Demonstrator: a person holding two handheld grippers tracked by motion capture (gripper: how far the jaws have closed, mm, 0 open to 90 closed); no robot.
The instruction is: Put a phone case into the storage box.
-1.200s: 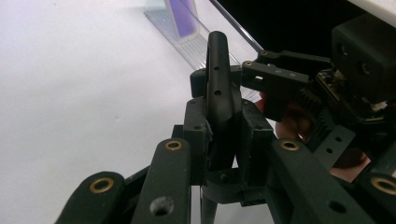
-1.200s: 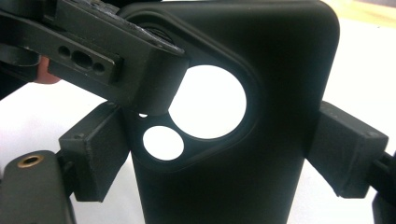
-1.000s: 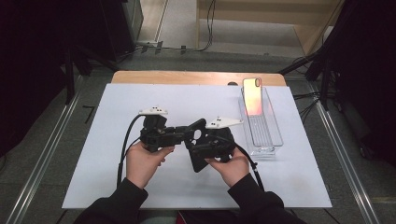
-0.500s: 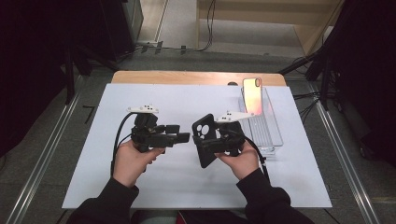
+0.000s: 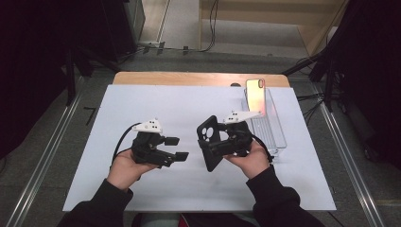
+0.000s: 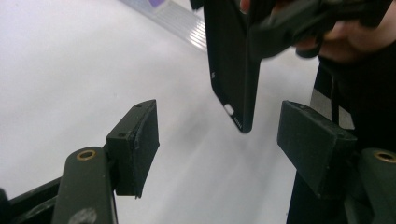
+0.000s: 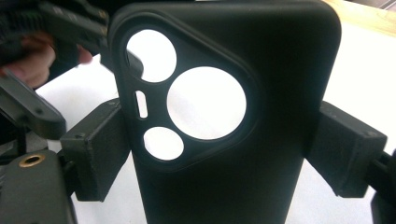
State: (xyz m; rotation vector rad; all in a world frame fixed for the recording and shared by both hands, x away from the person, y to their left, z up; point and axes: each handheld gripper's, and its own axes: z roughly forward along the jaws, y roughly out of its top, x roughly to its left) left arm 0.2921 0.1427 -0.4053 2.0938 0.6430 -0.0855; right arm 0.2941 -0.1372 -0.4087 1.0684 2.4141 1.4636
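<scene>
A black phone case [image 5: 209, 142] with a large camera cut-out stands upright above the white sheet, with my right gripper [image 5: 215, 144] shut on its two long edges. In the right gripper view the case [image 7: 224, 116] sits between the pads [image 7: 100, 154] of the right gripper [image 7: 223, 151]. My left gripper [image 5: 176, 148] hovers to the left of the case, apart from it. Its jaws have just been opening and nothing is between them. In the left gripper view the open left gripper [image 6: 224, 144] faces the case's lower corner [image 6: 231, 70] a little ahead.
A clear plastic tray [image 5: 269, 130] lies at the right of the white sheet [image 5: 142, 109], with a phone [image 5: 255, 92] leaning at its far end. The wooden table edge [image 5: 189, 78] runs along the back. Cables lie on the floor beyond.
The two grippers were together at the case. The left gripper has let go, opened and drawn away to the left and lower. The right gripper has carried the case a little right.
</scene>
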